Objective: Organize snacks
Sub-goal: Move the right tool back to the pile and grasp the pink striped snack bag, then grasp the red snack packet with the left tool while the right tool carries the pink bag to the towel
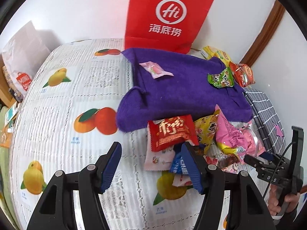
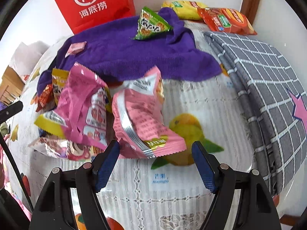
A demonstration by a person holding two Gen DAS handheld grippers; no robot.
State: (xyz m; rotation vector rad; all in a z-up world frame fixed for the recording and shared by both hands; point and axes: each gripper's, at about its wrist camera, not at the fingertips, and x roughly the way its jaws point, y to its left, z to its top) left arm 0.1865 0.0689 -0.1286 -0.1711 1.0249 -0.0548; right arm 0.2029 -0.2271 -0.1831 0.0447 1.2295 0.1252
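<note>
A heap of snack packets lies on the fruit-print tablecloth. My left gripper hangs open over the heap's near edge, just short of a red packet; a blue packet and a white one lie under its right finger. My right gripper is open, with the corner of a pink packet reaching between its fingertips, untouched by the pads. A bigger pink bag lies to the left. In the left wrist view the right gripper shows at the heap's right, held by a hand.
Behind the heap a purple towel carries a green triangular packet and a small pink candy. A red paper bag stands against the wall. An orange-red packet and a yellow one lie far right, beside a grey checked cloth.
</note>
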